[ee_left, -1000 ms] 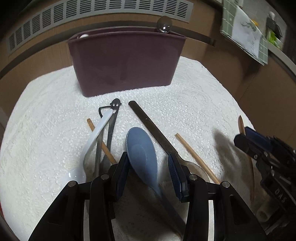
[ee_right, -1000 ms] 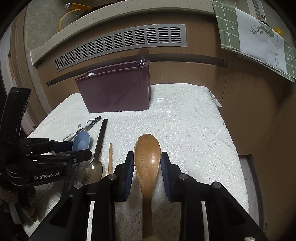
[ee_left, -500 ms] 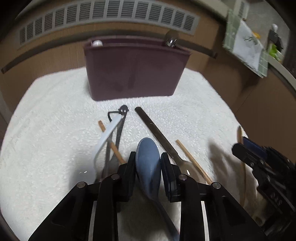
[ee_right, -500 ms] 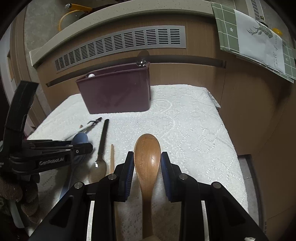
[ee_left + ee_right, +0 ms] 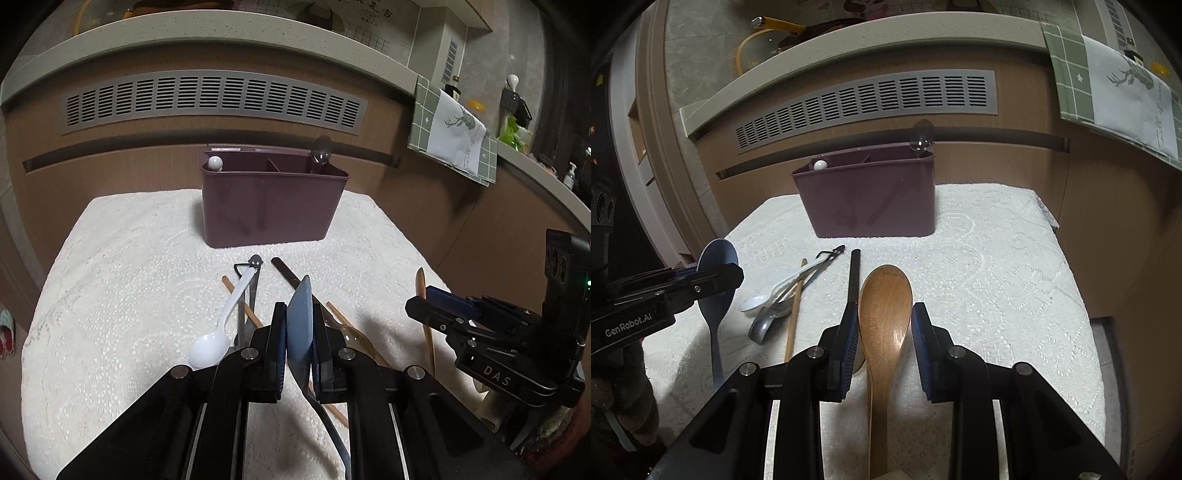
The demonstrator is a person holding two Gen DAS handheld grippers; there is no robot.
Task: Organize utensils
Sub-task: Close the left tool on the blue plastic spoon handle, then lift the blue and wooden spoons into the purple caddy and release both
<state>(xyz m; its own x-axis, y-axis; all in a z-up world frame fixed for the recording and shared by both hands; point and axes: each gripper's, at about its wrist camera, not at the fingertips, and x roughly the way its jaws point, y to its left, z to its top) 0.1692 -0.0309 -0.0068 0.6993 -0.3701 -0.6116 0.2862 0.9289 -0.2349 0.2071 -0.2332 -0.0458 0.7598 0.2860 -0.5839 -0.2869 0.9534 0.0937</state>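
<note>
The left claw (image 5: 299, 350) is closing its jaws on the blue spoon (image 5: 300, 328), and its pads are pressing the bowl, which is standing on its edge. In the right wrist view the blue spoon is hanging up off the table (image 5: 1015, 295) at about 9 o'clock.

On the white lace cloth, a white plastic spoon (image 5: 216, 341) is lying at 11 o'clock from the left claw, across a wooden chopstick (image 5: 242, 304) and some grey metal tongs (image 5: 255, 280). A dark-handled metal spoon (image 5: 288, 275) is lying just beside them.

The dark red utensil holder (image 5: 271, 205) is standing at 12 o'clock, at the far end of the table. A small white spoon (image 5: 215, 162) is sticking out on its left side and a metal spoon (image 5: 321, 149) on its right.

The right claw (image 5: 884, 332) is gripping the wooden spoon (image 5: 886, 306) by its bowl, with the handle pointing back toward 6 o'clock.
</note>
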